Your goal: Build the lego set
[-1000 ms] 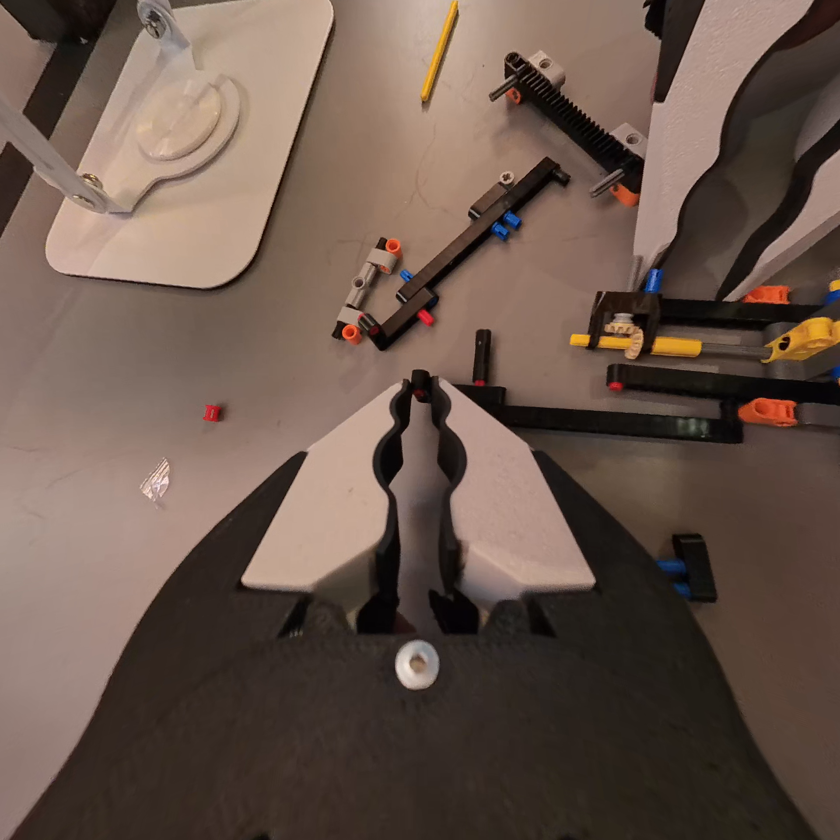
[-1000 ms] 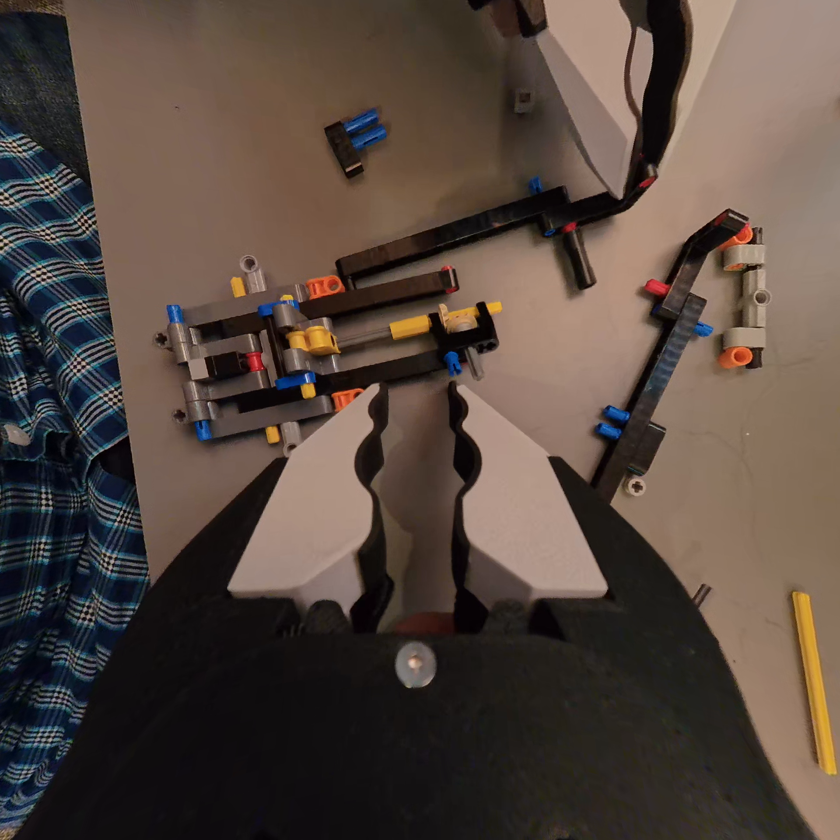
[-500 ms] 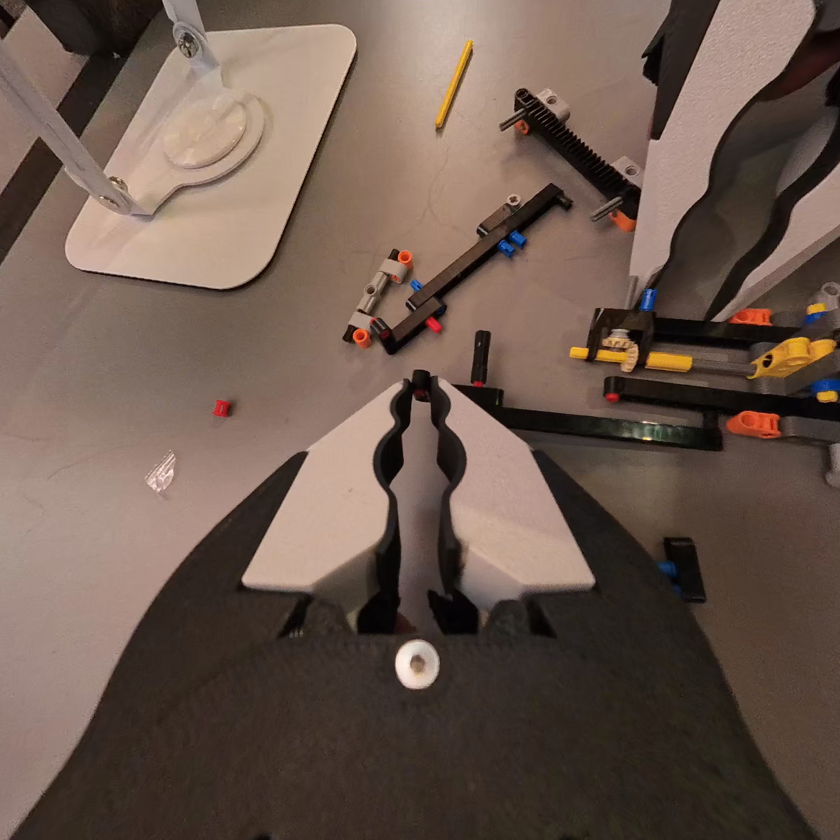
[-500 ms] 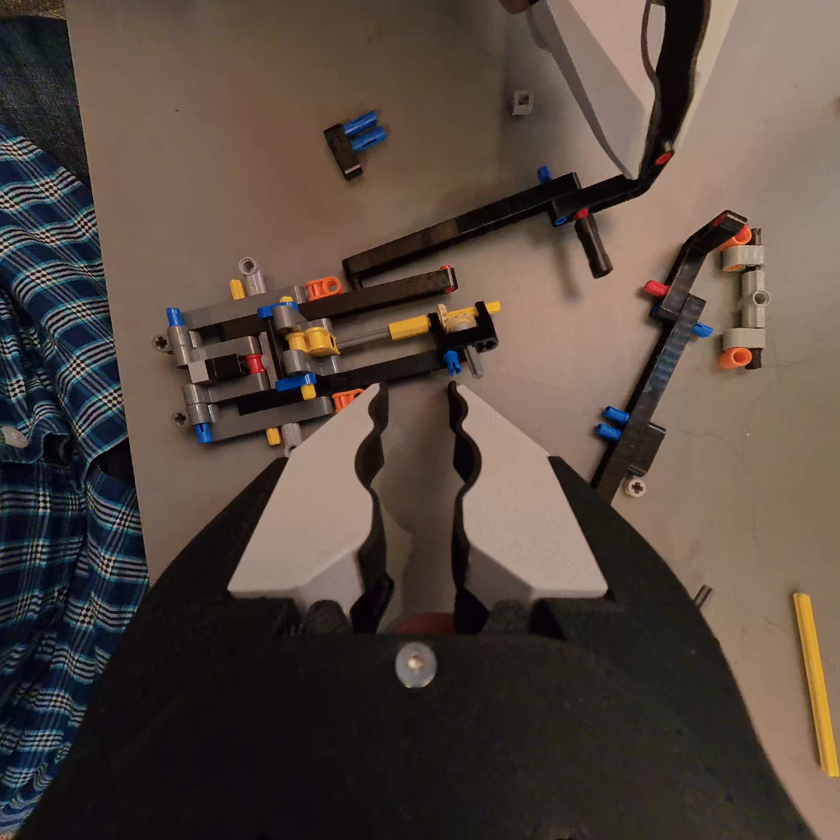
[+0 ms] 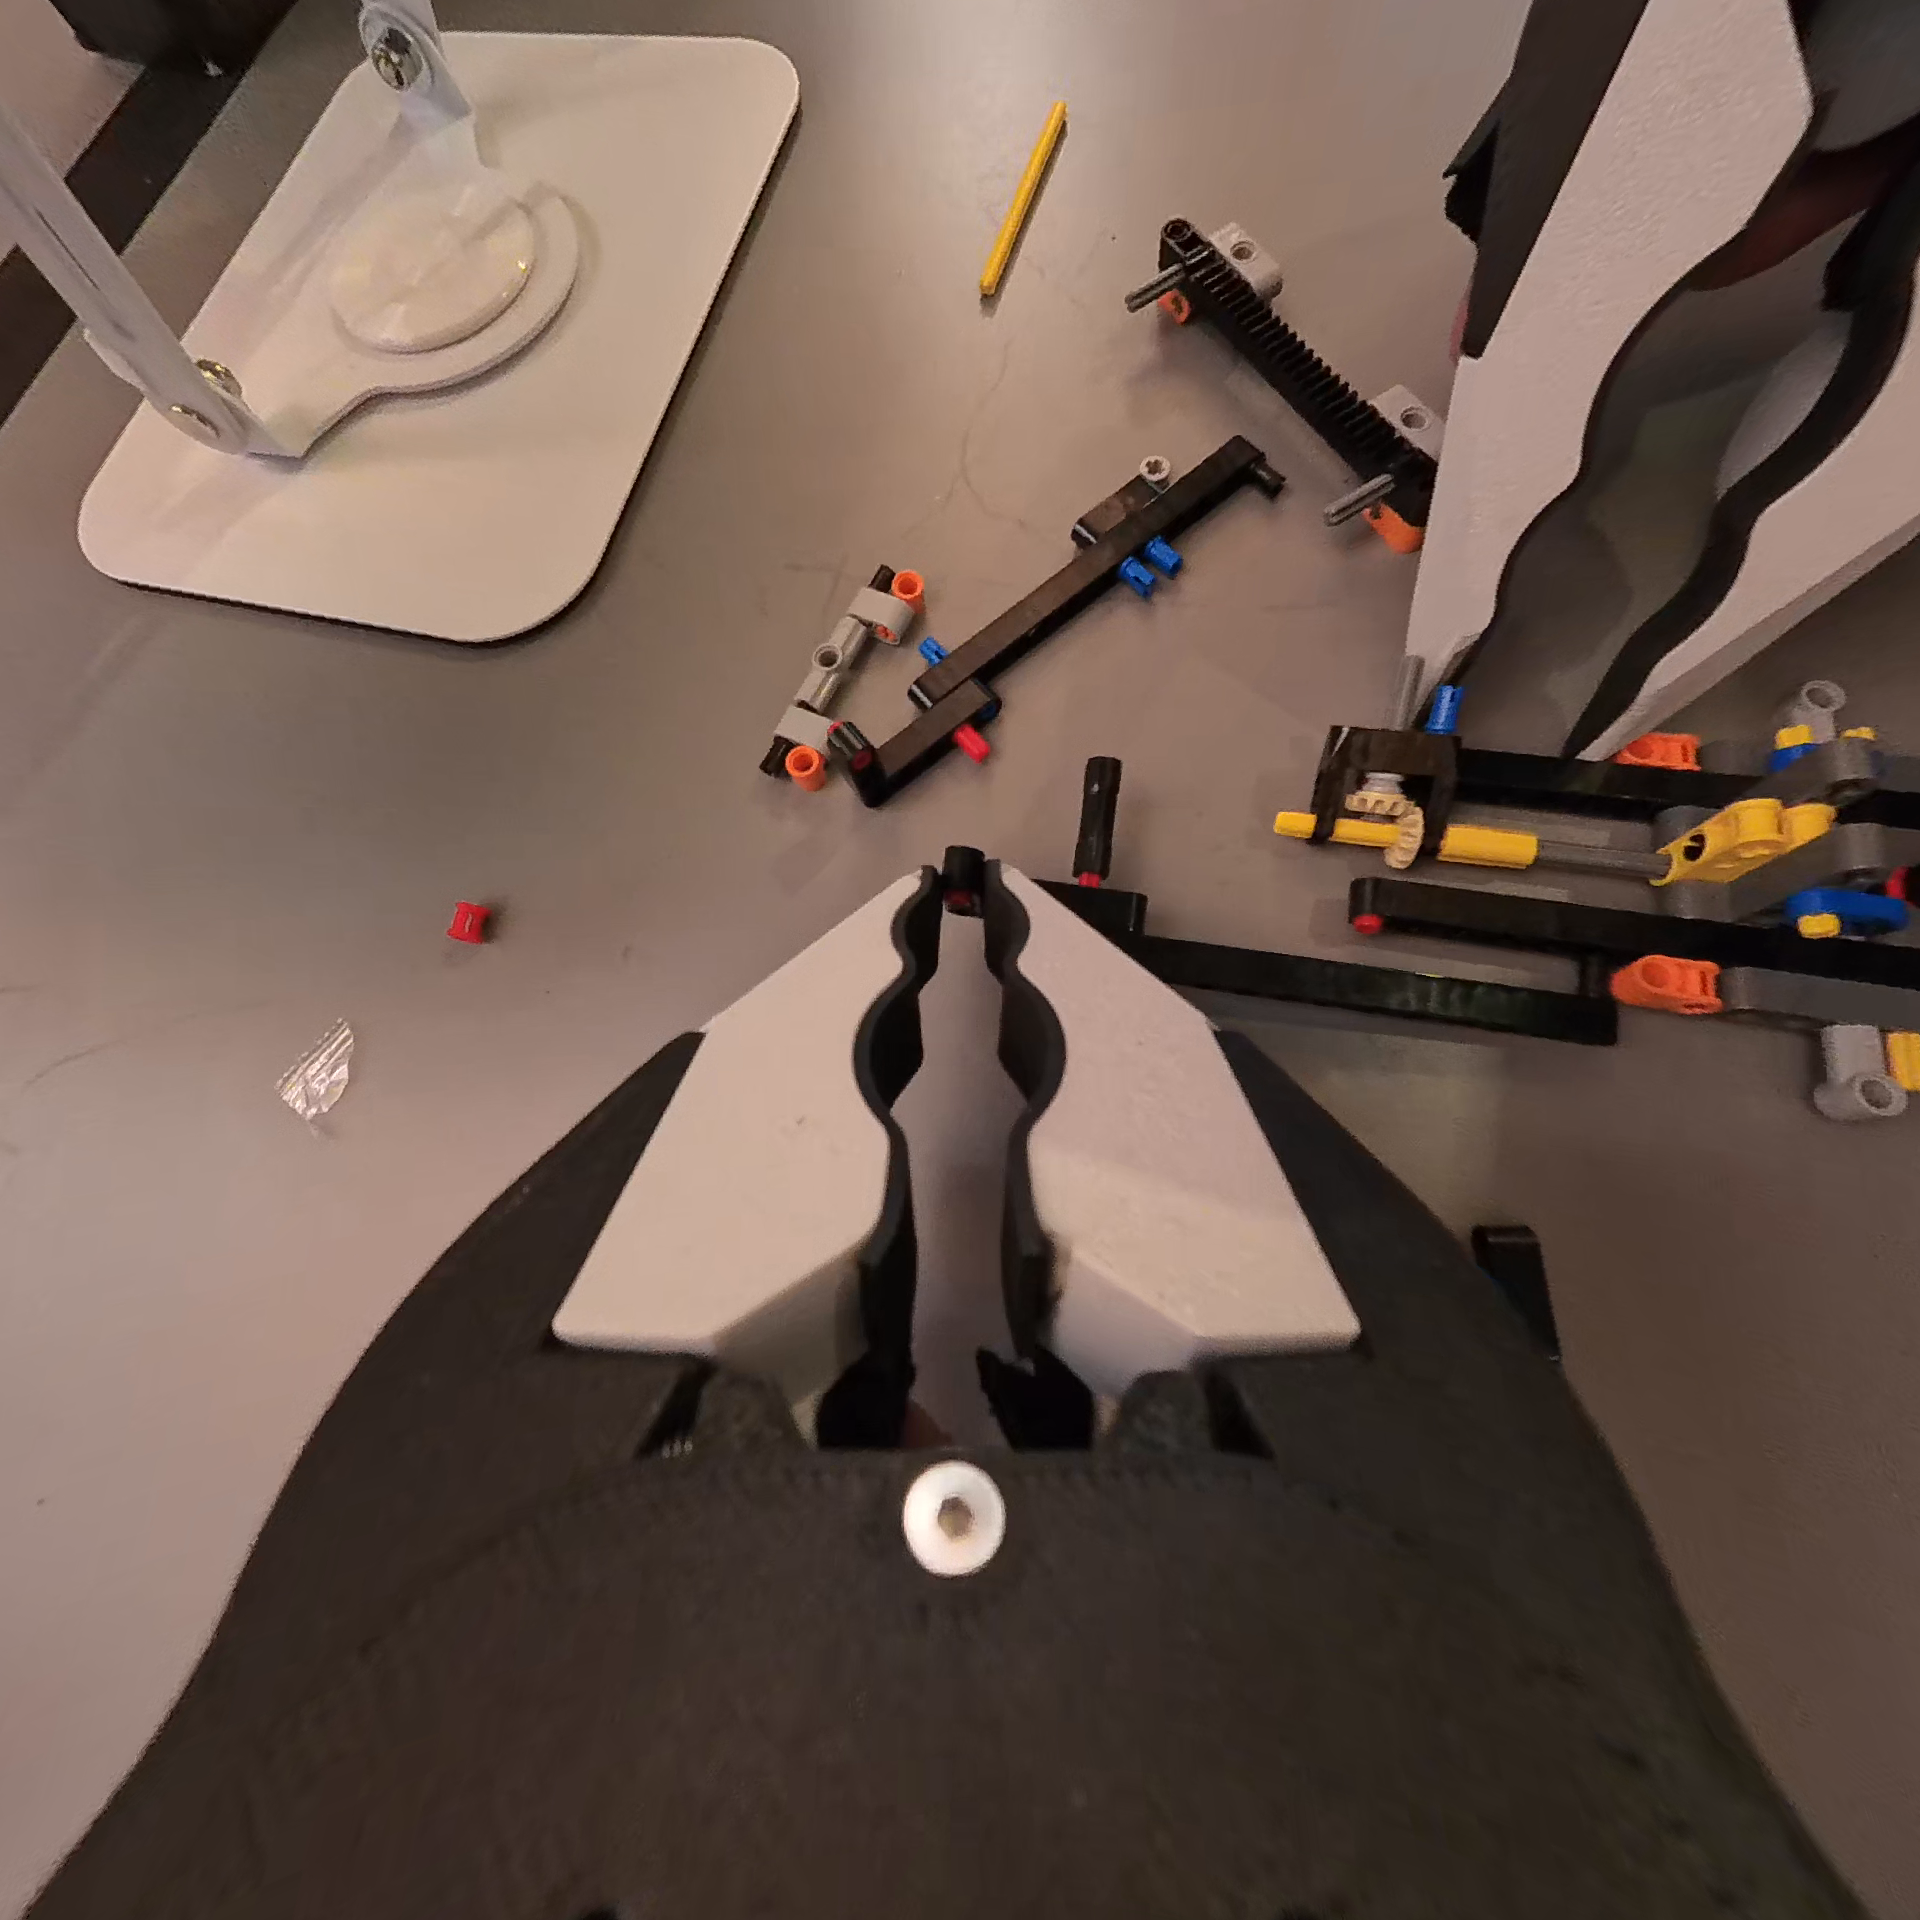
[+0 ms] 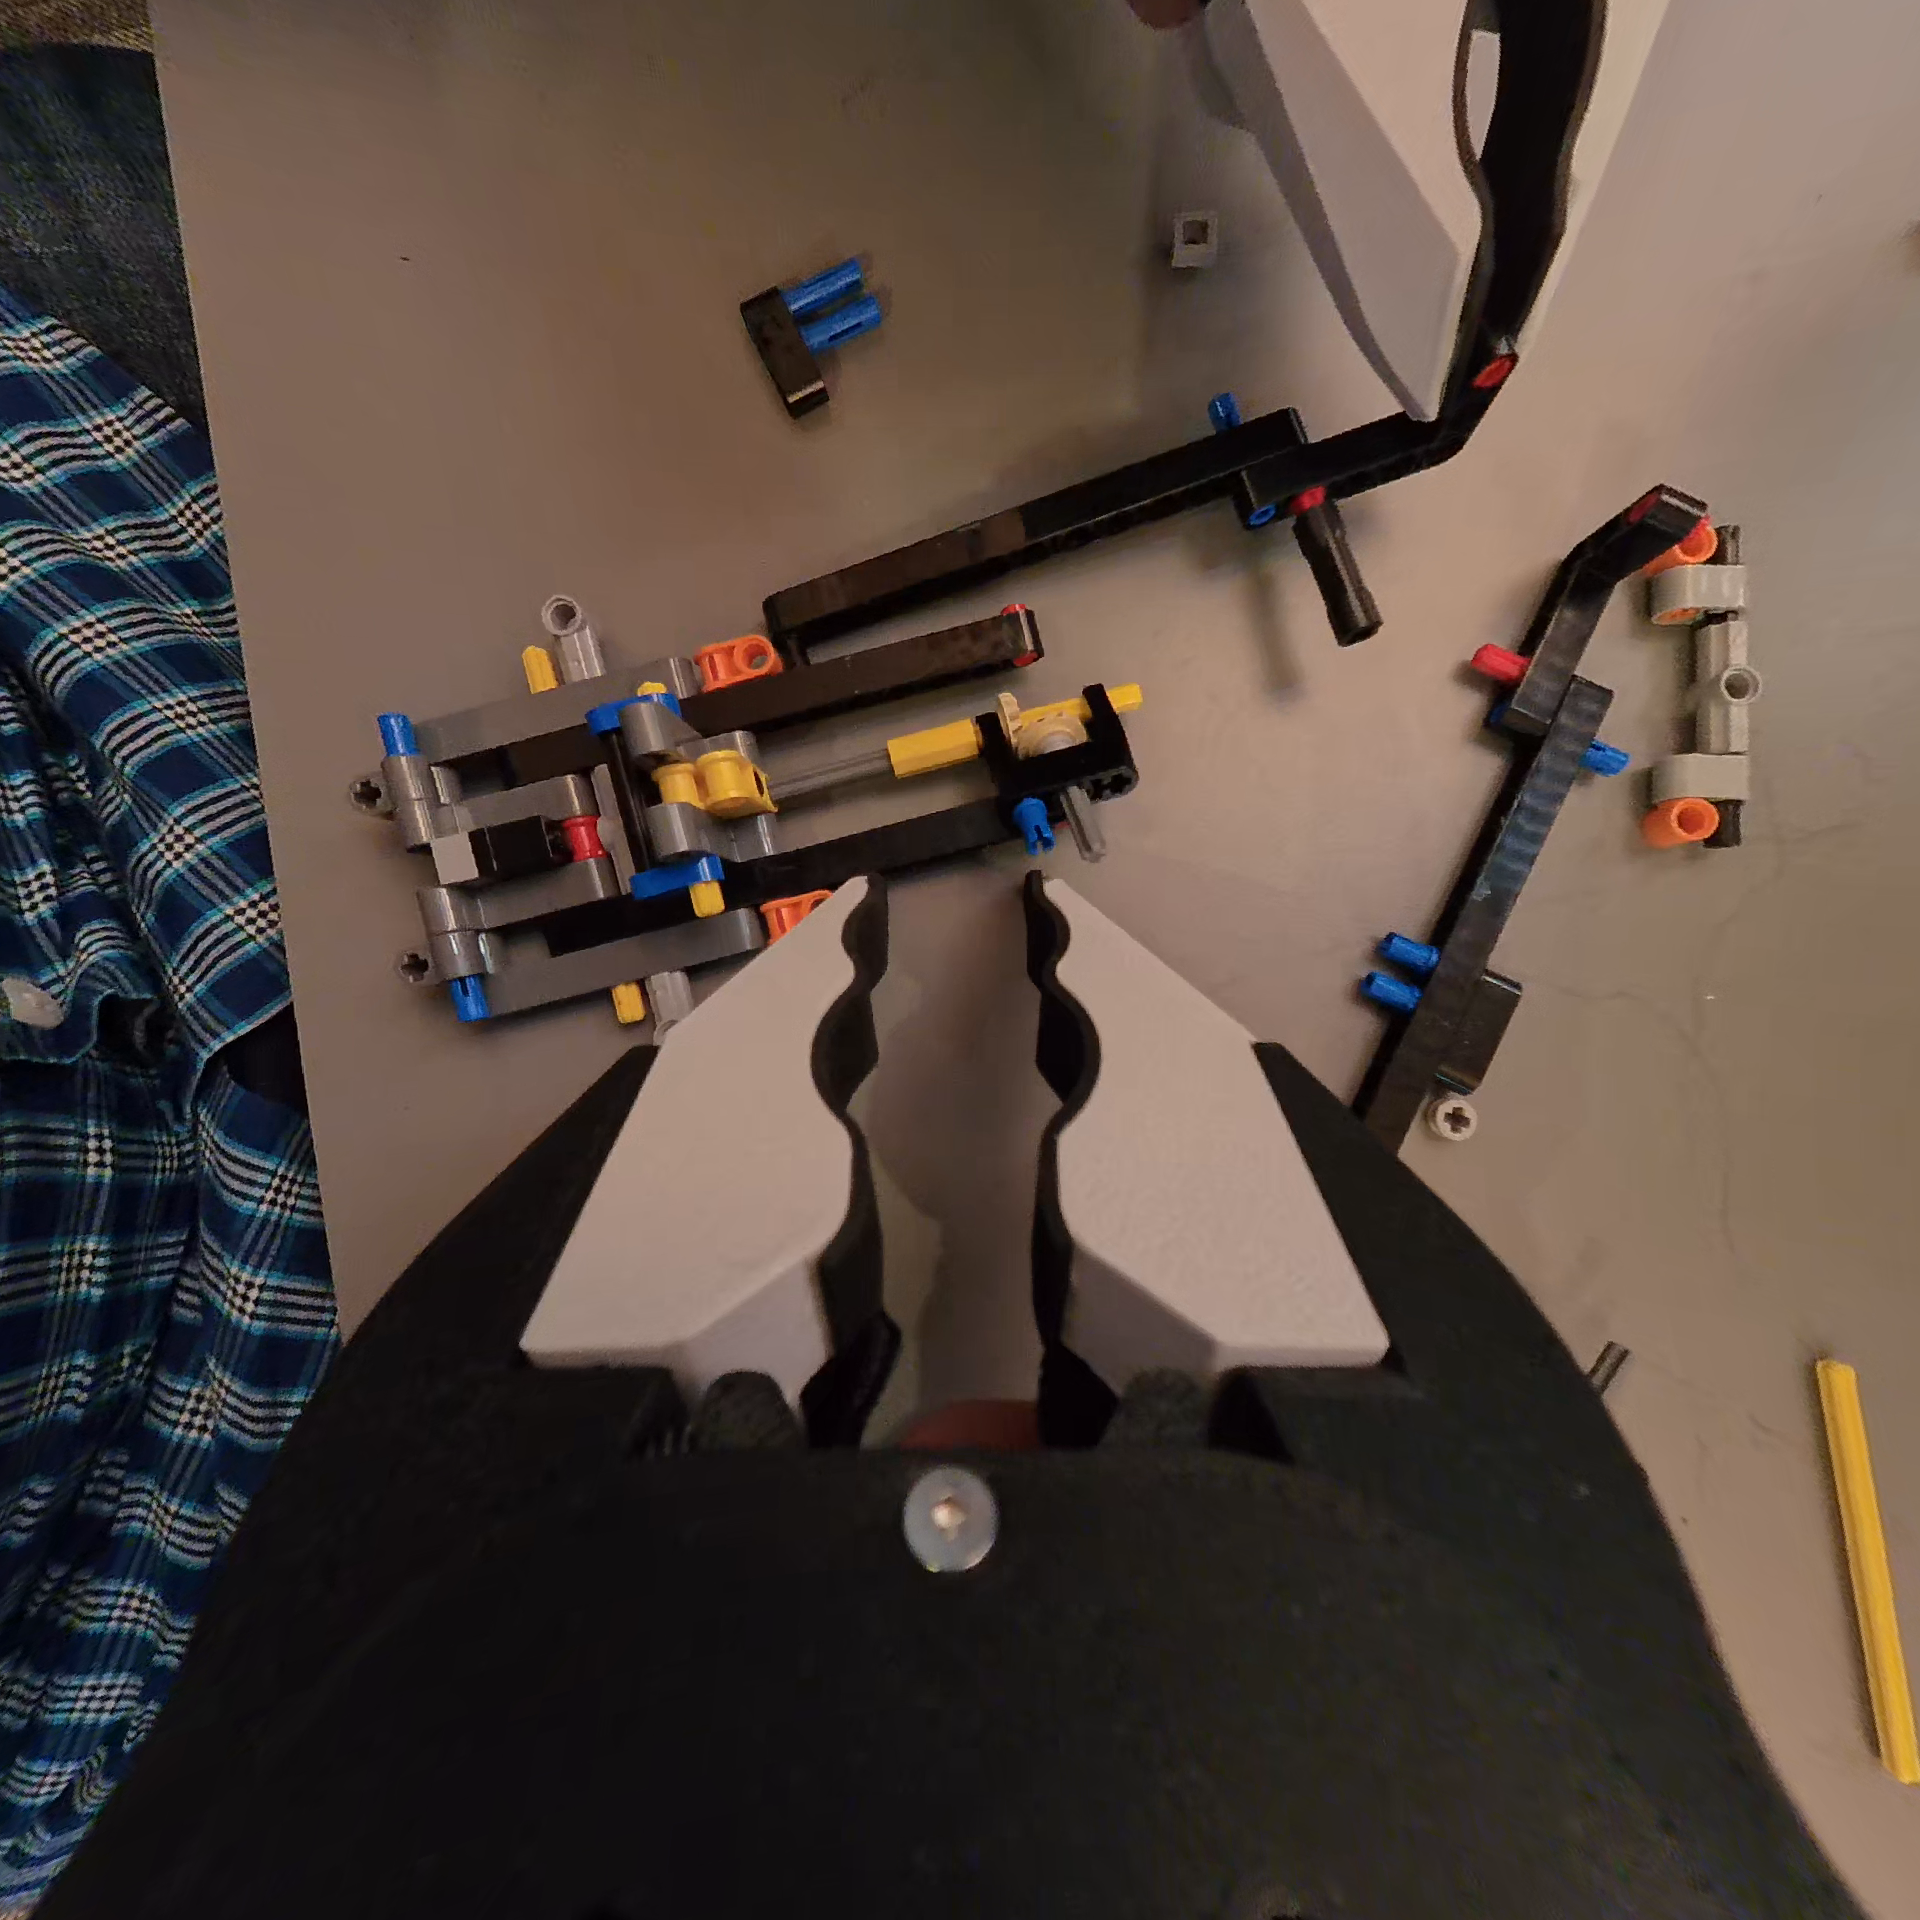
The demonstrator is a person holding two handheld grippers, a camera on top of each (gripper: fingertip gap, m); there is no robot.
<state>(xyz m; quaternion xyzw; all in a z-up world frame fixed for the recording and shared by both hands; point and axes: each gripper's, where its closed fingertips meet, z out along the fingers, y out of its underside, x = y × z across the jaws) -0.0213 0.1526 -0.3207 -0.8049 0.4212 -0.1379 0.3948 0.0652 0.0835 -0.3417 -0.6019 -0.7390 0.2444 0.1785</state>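
My left gripper (image 5: 962, 883) is shut on the bent end of a long black beam (image 5: 1351, 982) that carries a red pin and a black axle connector (image 5: 1099, 805). In the right wrist view this beam (image 6: 1039, 540) runs from the left gripper (image 6: 1475, 390) down toward the main assembly (image 6: 727, 790), which is built of grey, black, yellow and blue parts. My right gripper (image 6: 956, 883) is open and empty, its tips just beside that assembly's black side beam. It also shows in the left wrist view (image 5: 1507, 717).
A second black beam with grey and orange connectors (image 5: 1039, 623) lies on the grey table, also in the right wrist view (image 6: 1507, 831). Around it lie a gear rack (image 5: 1288, 353), yellow axle (image 5: 1023, 197), red bush (image 5: 468, 922), black piece with blue pins (image 6: 810, 322), white stand base (image 5: 416, 364) and a plaid sleeve (image 6: 104, 831). About 12 centimetres separates my left fingertips from my right.
My left gripper has risen with the black beam's bent end still in it, lifting that end away from the table. My right gripper has stayed in place, open.
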